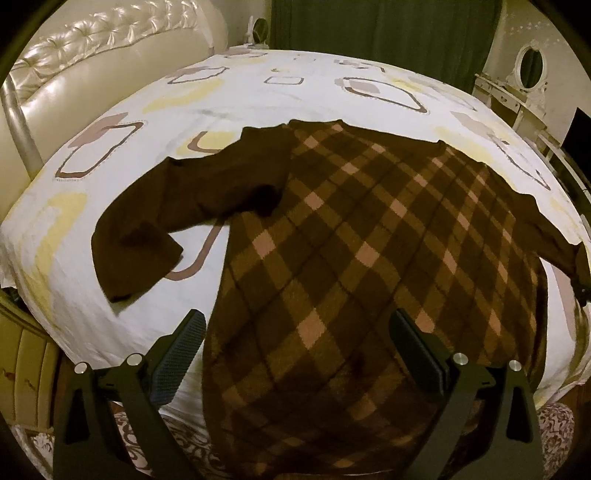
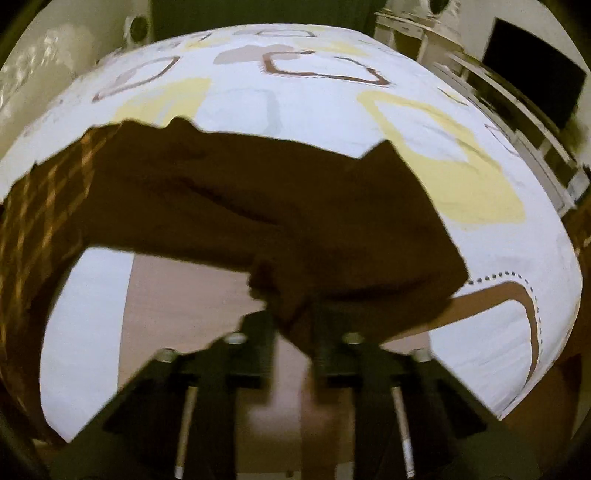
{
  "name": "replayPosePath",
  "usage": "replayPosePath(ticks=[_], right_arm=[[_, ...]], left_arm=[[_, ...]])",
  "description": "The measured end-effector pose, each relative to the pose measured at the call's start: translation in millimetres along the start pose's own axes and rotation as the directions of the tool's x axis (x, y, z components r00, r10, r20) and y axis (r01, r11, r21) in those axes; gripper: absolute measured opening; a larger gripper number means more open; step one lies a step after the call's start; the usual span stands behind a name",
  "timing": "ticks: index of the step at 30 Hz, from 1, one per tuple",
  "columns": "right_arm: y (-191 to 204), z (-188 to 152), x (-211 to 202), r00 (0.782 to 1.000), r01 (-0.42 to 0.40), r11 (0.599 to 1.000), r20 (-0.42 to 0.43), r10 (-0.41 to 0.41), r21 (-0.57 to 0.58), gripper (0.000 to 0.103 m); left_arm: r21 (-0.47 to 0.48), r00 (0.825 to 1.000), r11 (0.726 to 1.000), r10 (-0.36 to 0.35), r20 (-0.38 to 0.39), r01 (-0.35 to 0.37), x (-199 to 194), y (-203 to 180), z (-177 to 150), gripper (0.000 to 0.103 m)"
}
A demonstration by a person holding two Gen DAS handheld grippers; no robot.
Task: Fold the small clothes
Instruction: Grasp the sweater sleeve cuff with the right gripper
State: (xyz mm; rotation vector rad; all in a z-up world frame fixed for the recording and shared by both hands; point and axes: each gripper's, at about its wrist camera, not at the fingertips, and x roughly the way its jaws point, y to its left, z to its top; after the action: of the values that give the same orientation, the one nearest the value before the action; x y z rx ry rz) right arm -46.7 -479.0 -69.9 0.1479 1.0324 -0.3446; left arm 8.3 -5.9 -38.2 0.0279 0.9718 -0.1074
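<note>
A brown garment with a tan diamond plaid body (image 1: 351,240) lies flat on the bed sheet (image 1: 258,96), its plain dark sleeves spread to either side. The left sleeve (image 1: 147,229) rests bent on the sheet. My left gripper (image 1: 298,321) hovers open over the garment's lower left part, one finger over the sheet and the other over the plaid, pressing nothing. In the right wrist view my right gripper (image 2: 293,317) is shut on the lower edge of the right sleeve (image 2: 295,206) near its cuff, and the cloth bunches between the pads. The plaid body (image 2: 37,221) shows at the left.
A padded cream headboard (image 1: 74,74) lines the bed's left side. A green curtain (image 1: 369,26) hangs behind. A white dressing table with an oval mirror (image 1: 530,70) and a dark screen (image 2: 535,88) stand to the right. White patterned sheet (image 2: 295,96) stretches beyond the garment.
</note>
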Motion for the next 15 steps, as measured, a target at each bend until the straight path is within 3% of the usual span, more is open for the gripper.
replayPosePath(ticks=[8,12,15], right_arm=[[-66.3,15.7,-37.6,0.984,-0.140,0.971,0.140,0.114,0.195,0.007],[-113.7,33.7,-41.2,0.981,-0.118,0.956,0.180,0.070,0.269,0.007],[-158.6,35.9,-31.2,0.987,-0.098,0.929,0.157,0.044,0.356,0.007]], left_arm=[[0.000,1.000,1.000,0.005,-0.014,-0.005,5.7,-10.1,4.5,0.099],[0.008,1.000,1.000,-0.003,-0.024,0.004,8.1,-20.3,5.8,0.099],[0.024,1.000,1.000,-0.005,-0.028,0.005,8.9,-29.1,5.4,0.099]])
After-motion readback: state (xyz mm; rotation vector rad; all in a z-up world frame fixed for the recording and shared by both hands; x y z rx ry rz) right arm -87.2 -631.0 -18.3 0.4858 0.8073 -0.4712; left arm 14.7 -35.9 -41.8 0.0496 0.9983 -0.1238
